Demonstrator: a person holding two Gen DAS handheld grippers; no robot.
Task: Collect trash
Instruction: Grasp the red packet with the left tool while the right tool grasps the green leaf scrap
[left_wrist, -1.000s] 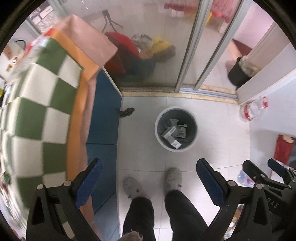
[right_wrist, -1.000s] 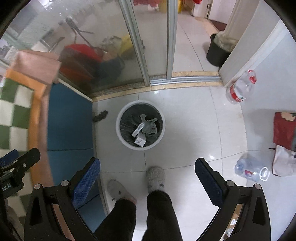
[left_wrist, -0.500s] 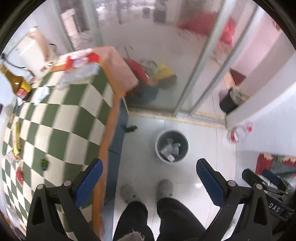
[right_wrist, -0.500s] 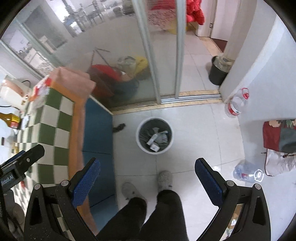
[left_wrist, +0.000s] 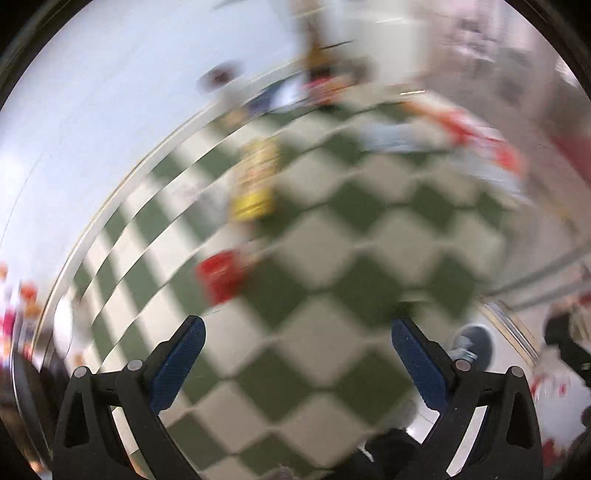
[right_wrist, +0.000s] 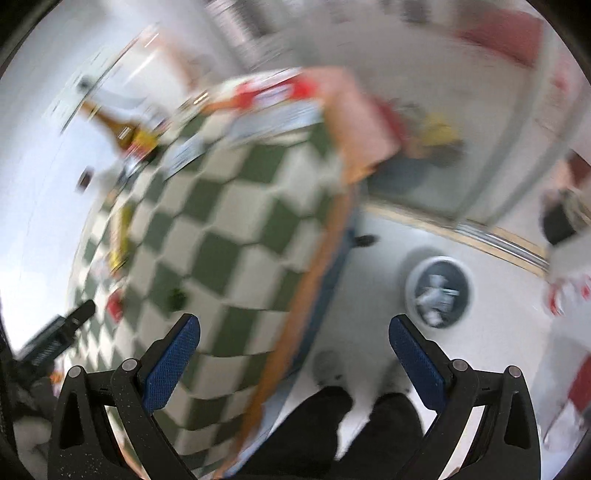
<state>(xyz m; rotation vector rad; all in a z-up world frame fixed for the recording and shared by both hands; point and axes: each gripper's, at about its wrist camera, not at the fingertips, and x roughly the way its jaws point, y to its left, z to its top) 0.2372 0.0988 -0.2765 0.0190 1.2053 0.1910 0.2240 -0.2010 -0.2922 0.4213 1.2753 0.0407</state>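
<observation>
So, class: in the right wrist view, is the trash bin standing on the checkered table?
No: the trash bin stands on the pale floor tiles, to the right of the checkered table edge.

I can't read a single word or number in either wrist view; motion blur smears everything. The red packet (left_wrist: 221, 275) and yellow packet (left_wrist: 255, 184) on the checkered tablecloth (left_wrist: 369, 236) show only colour, and the bottle's (right_wrist: 122, 129) label is illegible.

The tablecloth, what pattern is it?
The tablecloth is a green and white check, showing best in the left wrist view.
</observation>
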